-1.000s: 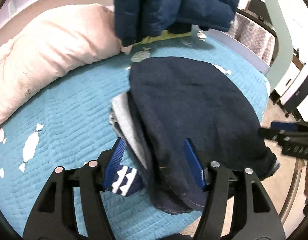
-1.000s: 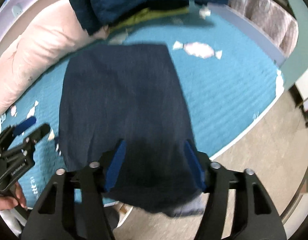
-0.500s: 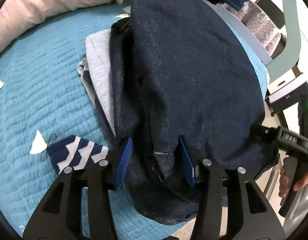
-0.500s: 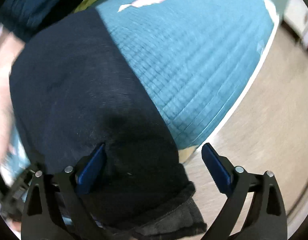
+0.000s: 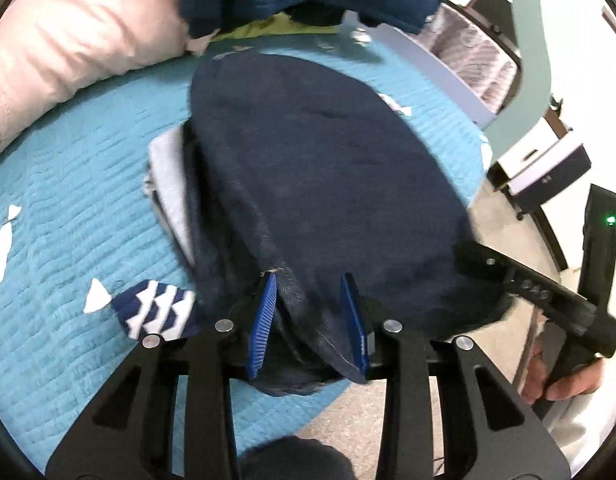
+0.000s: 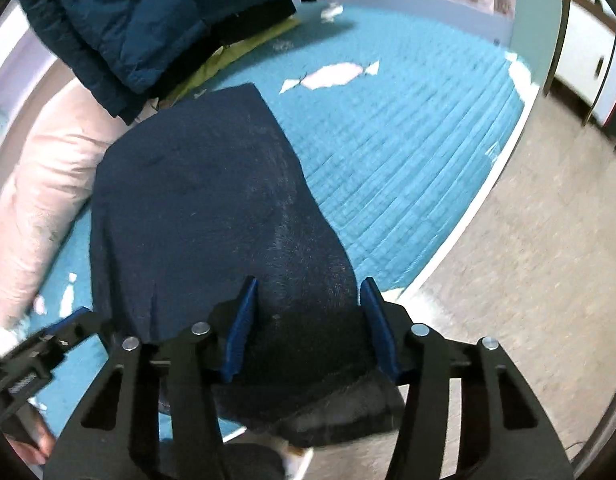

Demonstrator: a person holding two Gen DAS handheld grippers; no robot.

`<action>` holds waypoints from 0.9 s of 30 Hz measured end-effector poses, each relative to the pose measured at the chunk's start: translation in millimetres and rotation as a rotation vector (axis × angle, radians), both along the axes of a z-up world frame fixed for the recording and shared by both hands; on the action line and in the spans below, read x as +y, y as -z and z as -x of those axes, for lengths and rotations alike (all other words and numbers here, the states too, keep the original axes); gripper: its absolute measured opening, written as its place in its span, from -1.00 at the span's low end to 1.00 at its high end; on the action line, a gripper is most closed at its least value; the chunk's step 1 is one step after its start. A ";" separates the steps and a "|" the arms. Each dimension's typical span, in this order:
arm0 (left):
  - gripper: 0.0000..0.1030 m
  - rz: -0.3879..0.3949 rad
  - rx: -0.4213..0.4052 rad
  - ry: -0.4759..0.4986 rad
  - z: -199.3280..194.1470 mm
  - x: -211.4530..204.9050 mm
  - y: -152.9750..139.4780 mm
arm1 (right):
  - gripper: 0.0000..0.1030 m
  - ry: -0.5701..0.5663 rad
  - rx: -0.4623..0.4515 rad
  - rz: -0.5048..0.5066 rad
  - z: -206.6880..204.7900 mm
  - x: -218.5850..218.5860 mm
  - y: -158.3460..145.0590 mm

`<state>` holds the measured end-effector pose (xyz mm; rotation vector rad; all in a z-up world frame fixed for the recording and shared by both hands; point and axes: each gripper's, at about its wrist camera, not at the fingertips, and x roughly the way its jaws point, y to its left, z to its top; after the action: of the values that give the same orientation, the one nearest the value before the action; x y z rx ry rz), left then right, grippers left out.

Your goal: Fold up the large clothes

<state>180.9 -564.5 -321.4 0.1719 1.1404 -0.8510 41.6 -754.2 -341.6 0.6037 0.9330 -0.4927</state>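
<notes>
Left gripper [image 5: 310, 312] is closing on the near hem of the dark garment [image 5: 328, 168], cloth between its pads. Right gripper [image 6: 308, 328] is closing too, its pads not yet pressing the fabric between them. I am judging the garment partly folded, lying at the bed [image 6: 408, 184] near edge; one more fold is remaining.
</notes>
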 end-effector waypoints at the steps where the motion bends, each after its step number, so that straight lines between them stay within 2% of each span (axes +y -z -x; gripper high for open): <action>1: -0.34 0.003 0.016 0.005 0.4 -2.4 1.4 | -0.06 -0.004 0.000 0.044 -0.3 0.6 -4.0; 3: -0.35 -0.019 0.032 -0.010 2.3 -5.7 4.6 | -0.07 0.028 -0.011 0.084 5.7 -4.5 -12.1; 4: -0.35 -0.010 0.035 -0.012 5.8 -5.9 3.5 | -0.12 0.026 -0.042 0.065 12.3 -4.7 -16.6; 6: -0.35 0.034 0.048 0.005 14.9 -5.8 -3.0 | -0.53 -0.016 -0.078 0.001 19.2 -2.0 -17.6; 7: -0.35 0.043 0.060 0.009 17.0 -6.3 -4.0 | -0.64 -0.068 -0.074 -0.047 14.6 3.0 -14.4; 8: -0.35 0.054 0.088 0.018 19.0 -7.1 -3.0 | -0.78 -0.089 -0.057 -0.070 11.5 8.0 -10.9; 10: -0.35 0.051 0.138 0.039 22.0 -10.5 7.2 | -0.84 -0.112 0.005 -0.093 4.5 18.2 2.8; 11: -0.35 0.015 0.150 0.037 20.9 -13.0 20.6 | -0.87 -0.115 0.052 -0.078 2.0 21.3 11.2; 12: -0.35 -0.035 0.165 0.022 17.3 -13.8 38.7 | -0.97 -0.113 0.112 -0.053 -3.6 23.1 24.3; 13: -0.40 -0.072 0.192 0.008 14.0 -12.3 55.7 | -0.97 -0.094 0.143 -0.041 -7.7 22.1 40.7; 14: -0.79 -0.063 0.245 0.002 8.4 -8.0 76.2 | -0.97 -0.069 0.154 -0.061 -9.7 19.5 54.2; 15: -0.94 -0.059 0.264 -0.013 3.6 -2.8 90.9 | -0.97 -0.046 0.157 -0.079 -10.8 17.0 63.7; 17: -0.93 -0.020 0.248 0.023 0.4 0.3 95.8 | -0.97 -0.047 0.150 -0.062 -13.1 19.5 62.6; 20: -0.94 -0.057 0.233 0.044 0.5 -0.5 86.6 | -0.97 -0.080 0.143 -0.070 -7.7 24.6 44.4; 23: -0.94 -0.062 0.223 0.044 -3.3 -1.9 87.0 | -0.98 -0.050 0.095 -0.077 9.6 19.9 26.0; 25: -0.94 -0.047 0.245 0.022 -4.1 -1.1 90.0 | -0.98 -0.017 0.082 -0.126 16.3 11.6 41.0; 27: -0.94 -0.043 0.256 0.028 -4.7 -1.6 91.8 | -1.00 0.048 0.065 -0.199 24.0 3.1 68.5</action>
<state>185.6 -566.1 -413.2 0.1171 1.3991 -0.8913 17.6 -751.0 -410.1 0.7956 1.0386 -0.4678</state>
